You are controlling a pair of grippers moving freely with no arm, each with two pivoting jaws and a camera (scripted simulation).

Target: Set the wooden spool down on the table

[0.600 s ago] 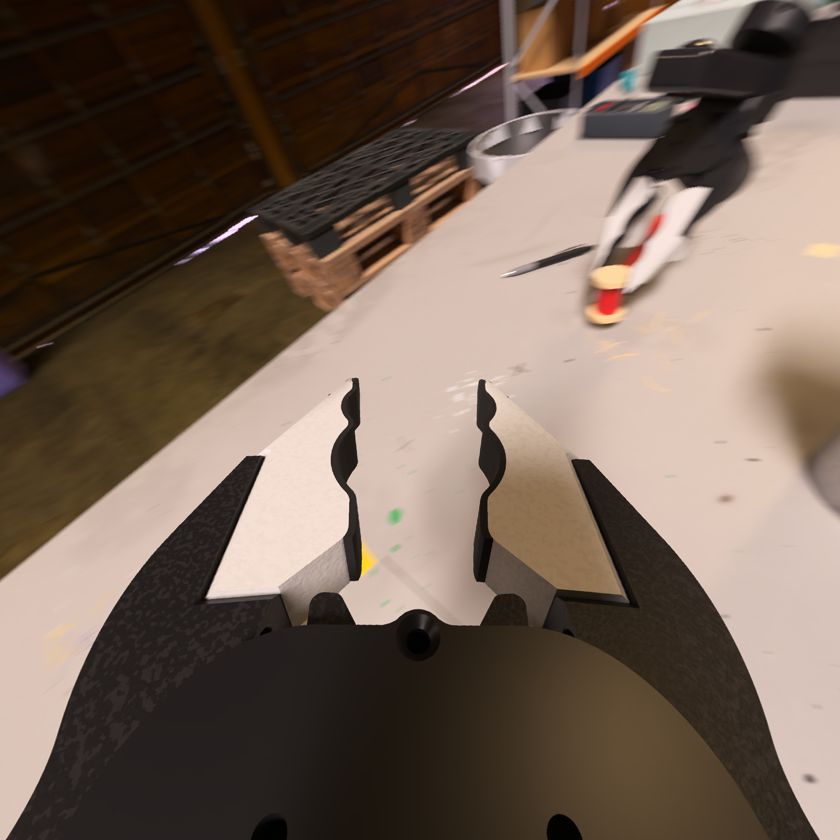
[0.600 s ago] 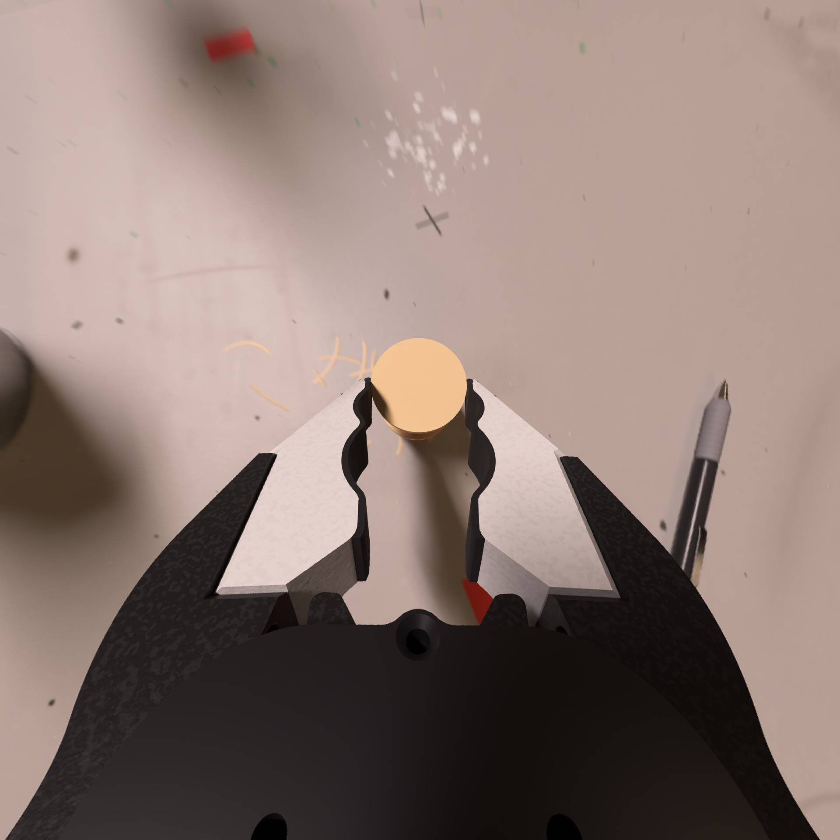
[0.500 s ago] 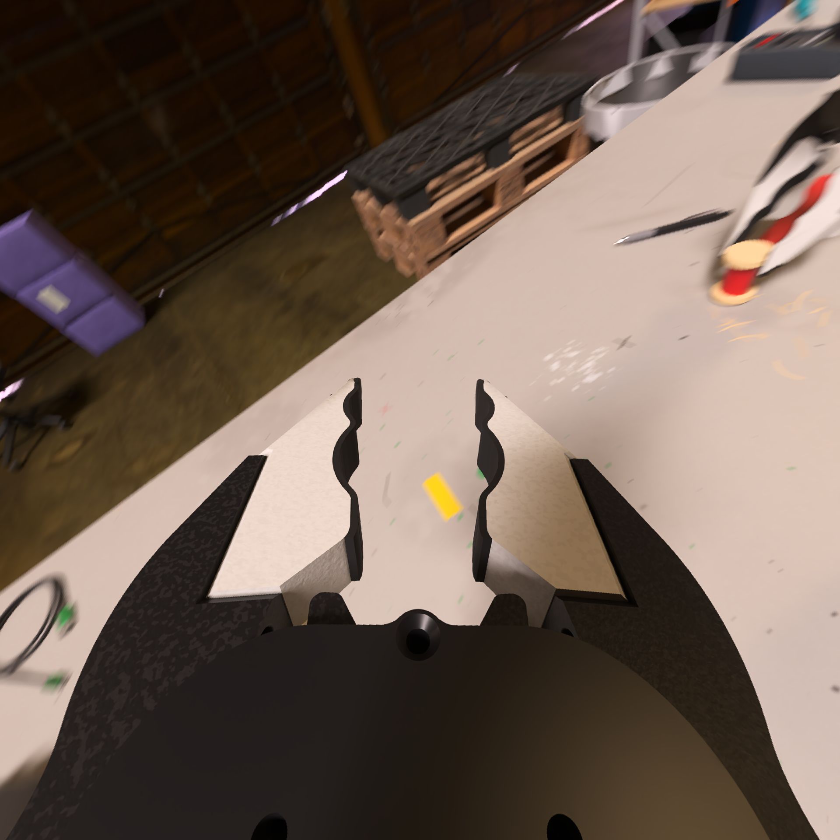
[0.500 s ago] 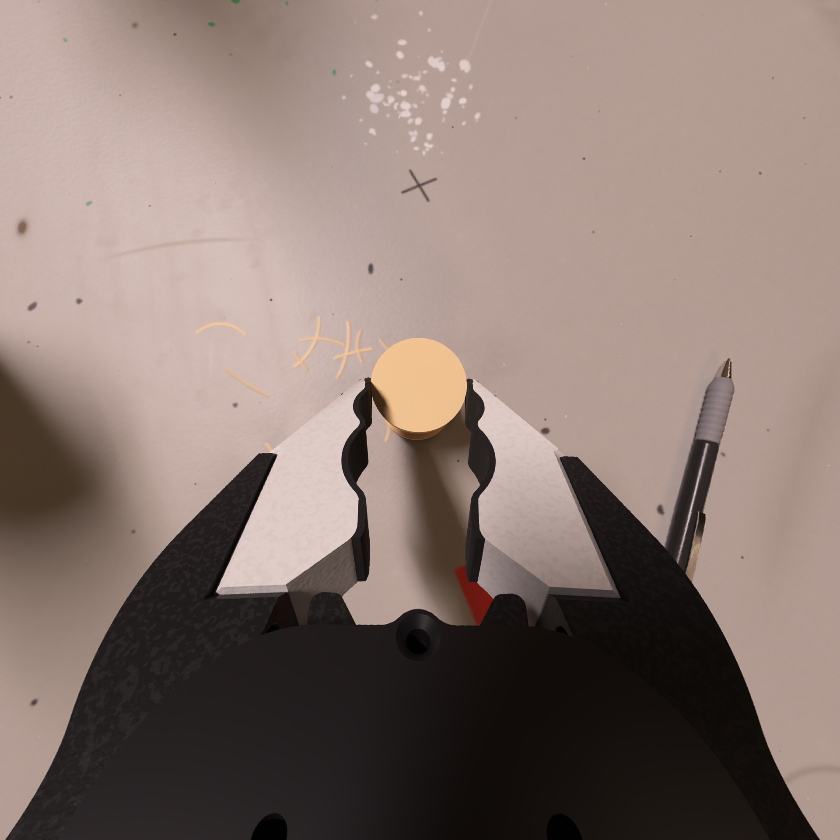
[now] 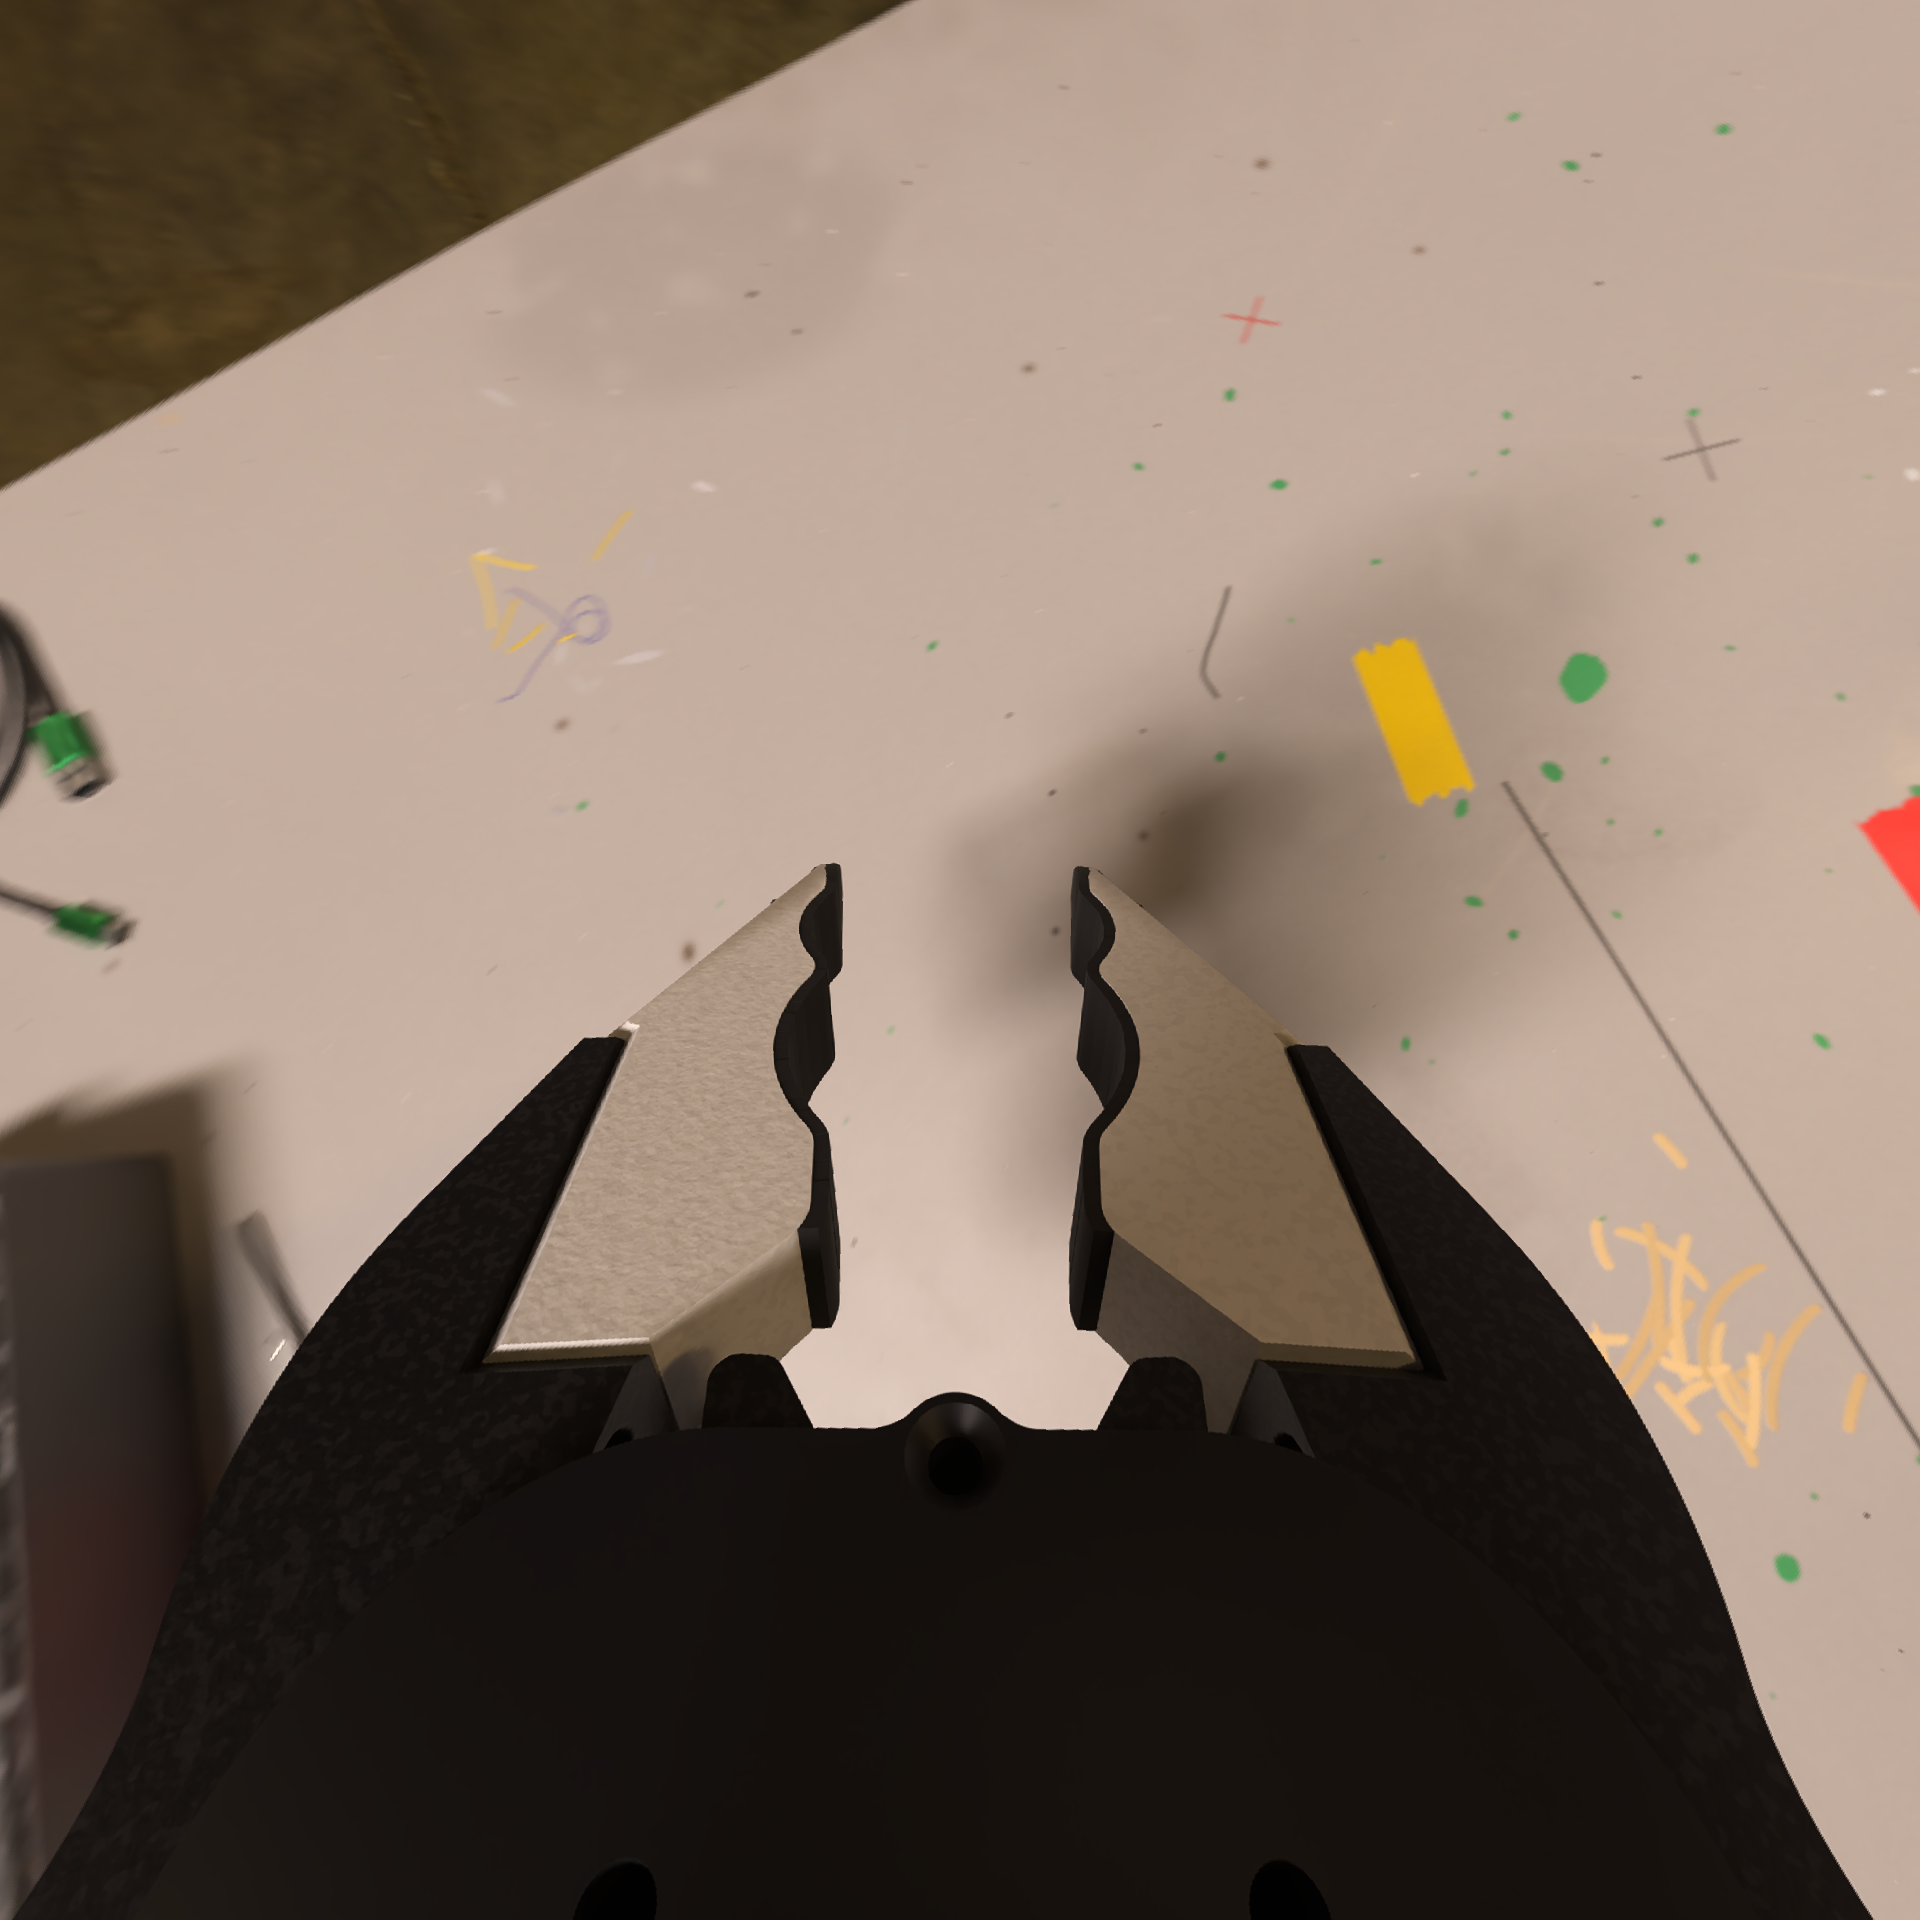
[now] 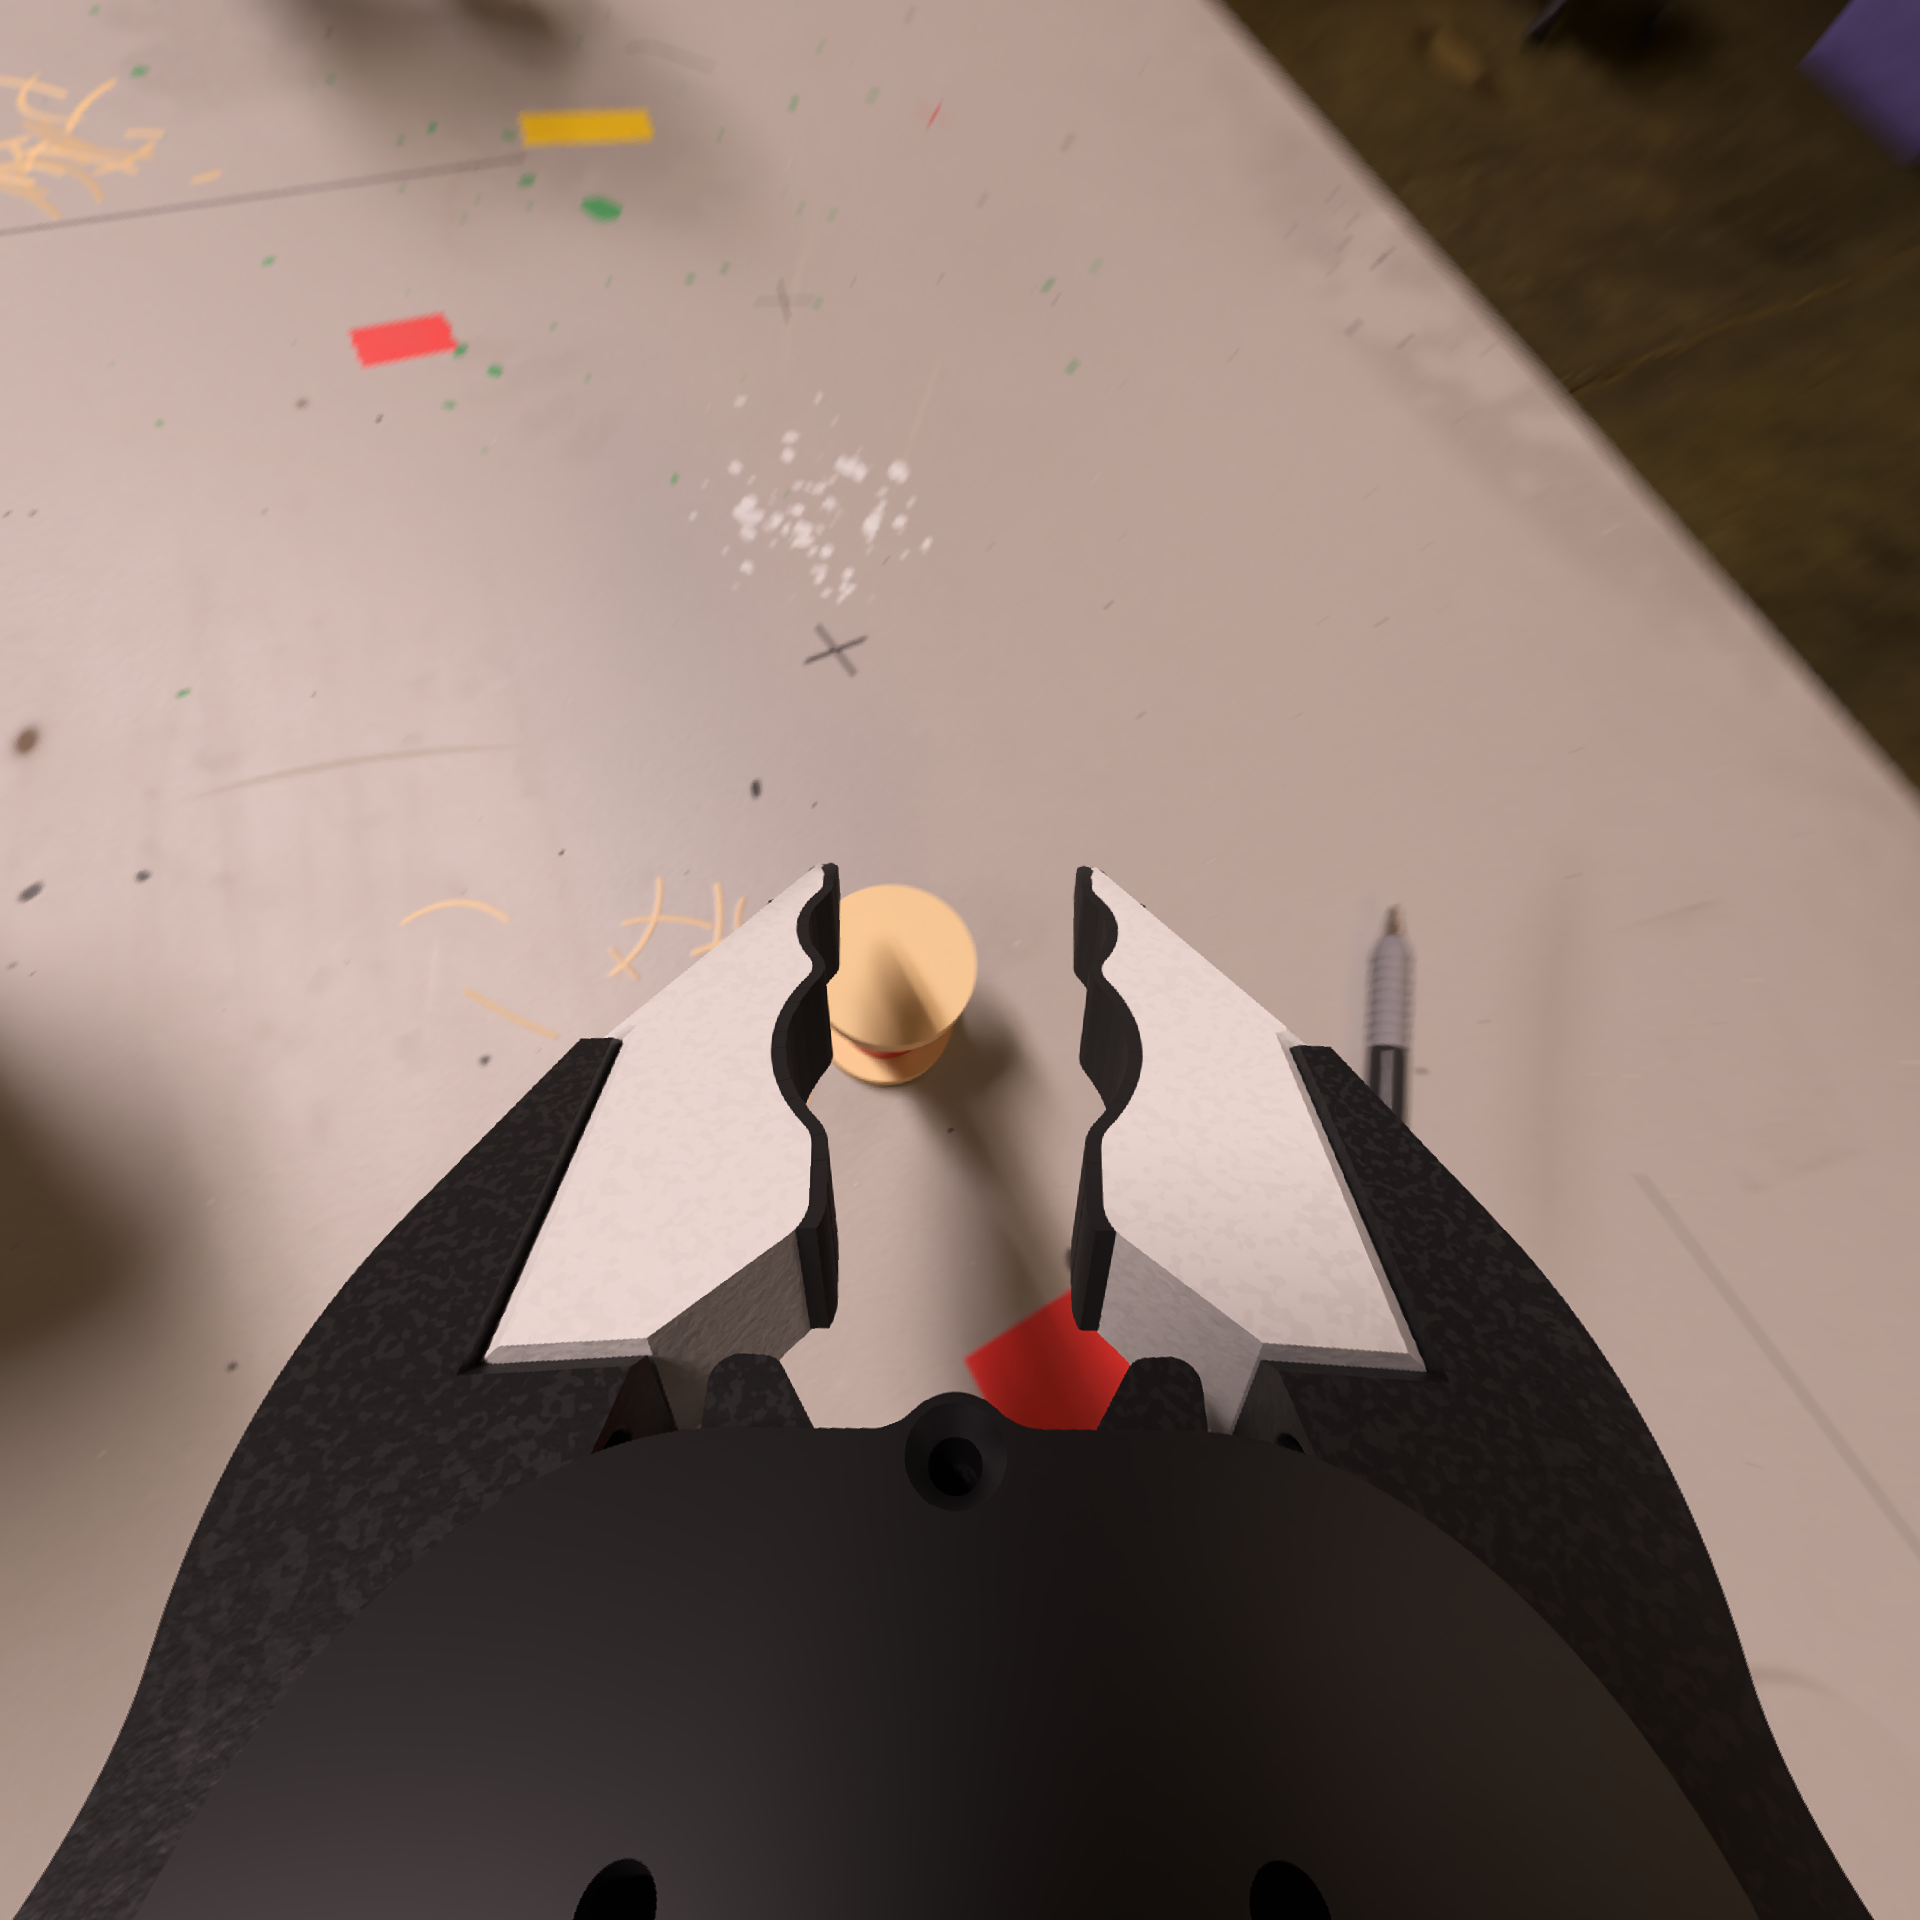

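Observation:
The wooden spool (image 6: 902, 977), with pale flanges and red thread, stands upright on the beige table (image 6: 1299, 644) in the right wrist view. My right gripper (image 6: 954, 878) is open above it. The spool shows between the fingers, close to the left finger (image 6: 717, 1091), with a clear gap to the right one. Whether the left finger touches it I cannot tell. My left gripper (image 5: 956, 878) is open and empty over a bare part of the table (image 5: 831, 416). The spool does not show in the left wrist view.
A pen (image 6: 1387, 997) lies right of the right gripper. Red tape (image 6: 1044, 1361), another red strip (image 6: 403, 339) and yellow tape (image 6: 585, 127) mark the table. Its edge (image 6: 1558, 416) runs at the upper right. In the left wrist view: green-ended cables (image 5: 64, 743), a dark flat object (image 5: 88, 1351), yellow tape (image 5: 1413, 719).
My right gripper has opened and let go of the spool, which now stands on the table, and has lifted and tilted. My left gripper has swung left and down, away from the spool.

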